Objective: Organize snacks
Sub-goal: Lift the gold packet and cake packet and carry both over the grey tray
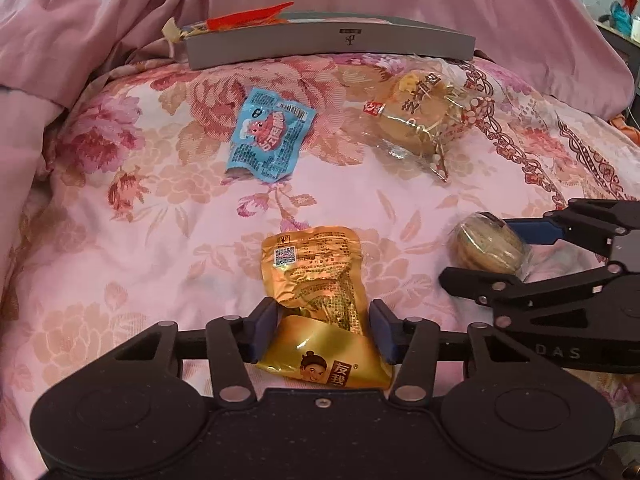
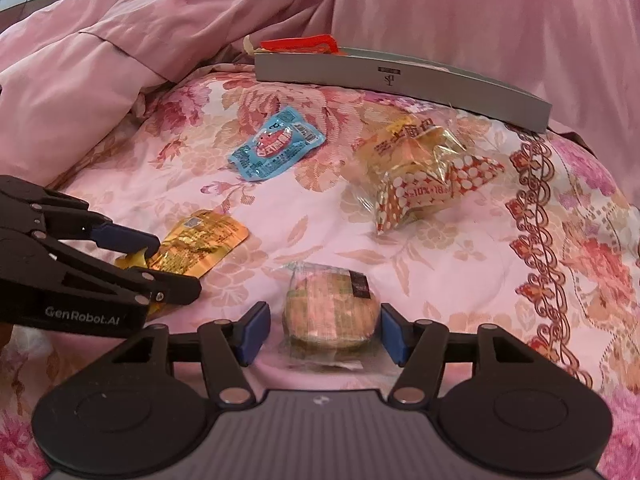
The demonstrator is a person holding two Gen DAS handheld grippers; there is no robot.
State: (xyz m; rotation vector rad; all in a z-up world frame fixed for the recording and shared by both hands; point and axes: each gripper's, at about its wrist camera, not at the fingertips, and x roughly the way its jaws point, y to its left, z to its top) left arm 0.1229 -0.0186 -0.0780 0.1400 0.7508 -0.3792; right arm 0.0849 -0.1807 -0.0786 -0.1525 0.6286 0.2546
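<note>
A crumpled gold snack packet (image 1: 312, 276) lies on the floral bedspread (image 1: 140, 240), and my left gripper (image 1: 324, 332) is shut on its near end, blue pads against both sides. The right wrist view shows that gripper (image 2: 176, 266) from the side, with the gold packet (image 2: 200, 240) between its fingers. A round cake in clear wrap (image 2: 330, 304) sits between the fingers of my right gripper (image 2: 324, 334), which is open, with a gap at the left pad. In the left wrist view the right gripper (image 1: 474, 250) straddles the cake (image 1: 486, 248).
Farther back lie a blue snack packet (image 1: 270, 140) and a bread in a clear, red-dotted wrapper (image 1: 420, 116). A shallow grey box (image 1: 328, 42) with red packaging (image 1: 248, 16) inside stands at the back. A bunched pink quilt (image 1: 80, 20) rises behind and to the left.
</note>
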